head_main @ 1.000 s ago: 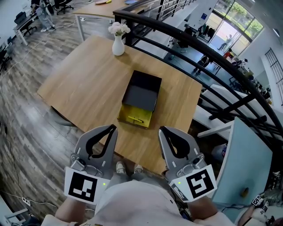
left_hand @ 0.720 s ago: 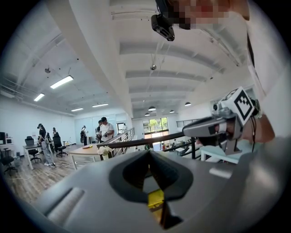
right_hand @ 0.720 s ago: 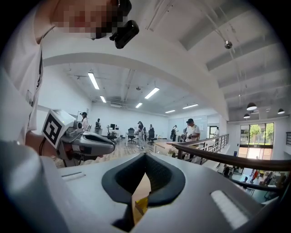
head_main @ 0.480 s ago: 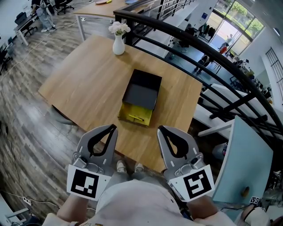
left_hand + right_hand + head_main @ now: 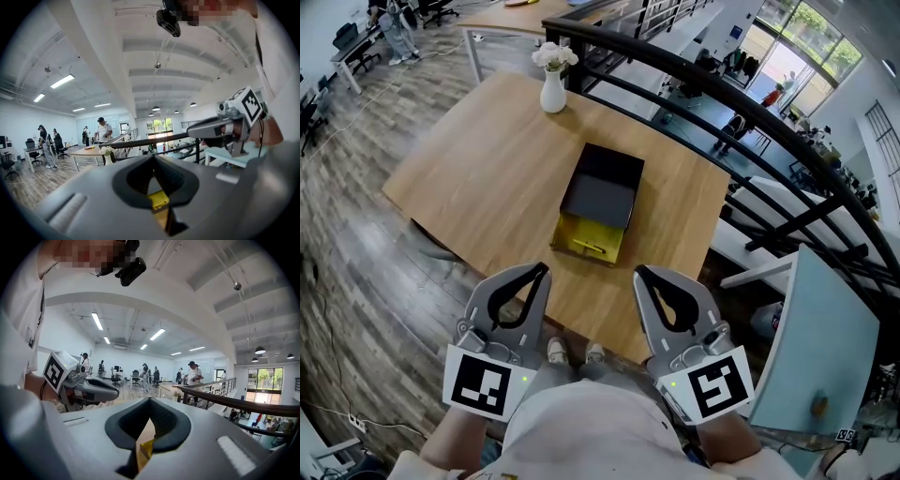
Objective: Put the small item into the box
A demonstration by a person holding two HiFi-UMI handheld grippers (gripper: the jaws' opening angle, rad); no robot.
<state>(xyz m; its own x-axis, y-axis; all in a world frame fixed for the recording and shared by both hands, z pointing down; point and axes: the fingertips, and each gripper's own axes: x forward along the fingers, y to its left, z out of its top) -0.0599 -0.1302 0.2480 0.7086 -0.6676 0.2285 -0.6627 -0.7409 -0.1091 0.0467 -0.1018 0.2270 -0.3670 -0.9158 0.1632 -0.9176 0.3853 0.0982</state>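
Note:
A black box (image 5: pixel 605 186) lies in the middle of the wooden table (image 5: pixel 487 169). Its yellow drawer (image 5: pixel 581 251) is pulled out toward me, and a small yellow item (image 5: pixel 590 247) lies inside it. My left gripper (image 5: pixel 541 273) and right gripper (image 5: pixel 642 275) are held close to my body, short of the table's near edge, side by side and pointing at the box. Both are shut with nothing between the jaws. A bit of the yellow drawer (image 5: pixel 158 200) shows through the left gripper's (image 5: pixel 152 157) jaw opening. The drawer (image 5: pixel 146 448) also shows through the right gripper's (image 5: pixel 150 399) opening.
A white vase with white flowers (image 5: pixel 551 80) stands at the table's far corner. A black railing (image 5: pixel 722 103) runs along the table's right side, with a drop behind it. A light-blue panel (image 5: pixel 811 347) is at my right. People stand at desks far off.

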